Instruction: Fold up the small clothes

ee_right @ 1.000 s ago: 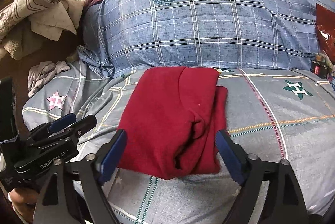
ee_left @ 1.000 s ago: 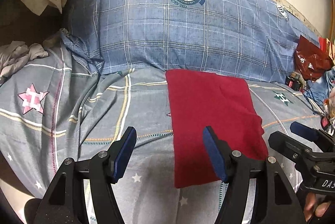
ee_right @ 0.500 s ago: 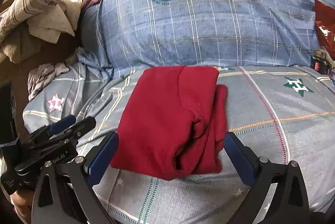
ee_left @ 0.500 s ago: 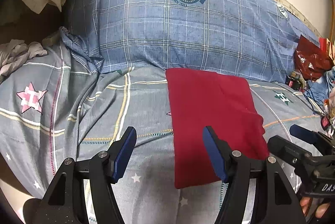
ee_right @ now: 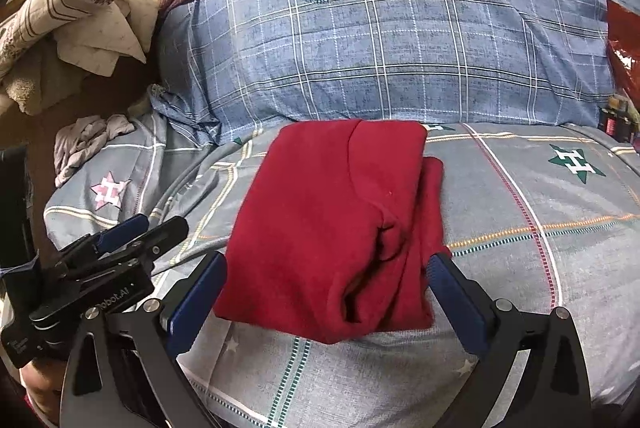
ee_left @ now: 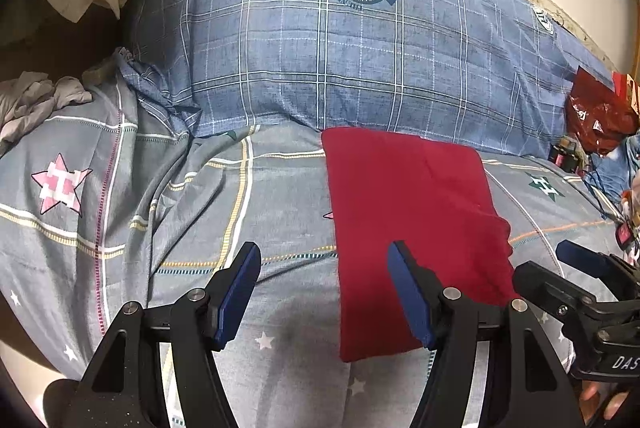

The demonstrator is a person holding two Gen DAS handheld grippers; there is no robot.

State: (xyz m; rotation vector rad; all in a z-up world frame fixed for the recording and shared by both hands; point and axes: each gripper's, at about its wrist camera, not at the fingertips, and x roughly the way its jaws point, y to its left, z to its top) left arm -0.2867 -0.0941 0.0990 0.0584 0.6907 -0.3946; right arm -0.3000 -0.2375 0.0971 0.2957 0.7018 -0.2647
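A red garment (ee_left: 408,224) lies folded into a rough rectangle on the grey bedsheet (ee_left: 180,211), just in front of the blue plaid pillow. It also shows in the right wrist view (ee_right: 332,228), with a bunched fold along its right side. My left gripper (ee_left: 322,284) is open and empty, low over the sheet, with its right finger over the garment's left edge. My right gripper (ee_right: 326,292) is open and empty, its two fingers either side of the garment's near edge. Each gripper shows in the other's view, the right one (ee_left: 580,264) and the left one (ee_right: 128,232).
A large blue plaid pillow (ee_left: 352,47) lies behind the garment. Crumpled grey cloth (ee_left: 36,99) and a pile of beige linen (ee_right: 68,15) sit at the left. A red plastic bag (ee_left: 596,115) and small clutter lie at the right edge of the bed.
My right gripper has opened wider and now spans the garment's near edge. The left gripper has stayed almost still. The garment has not moved.
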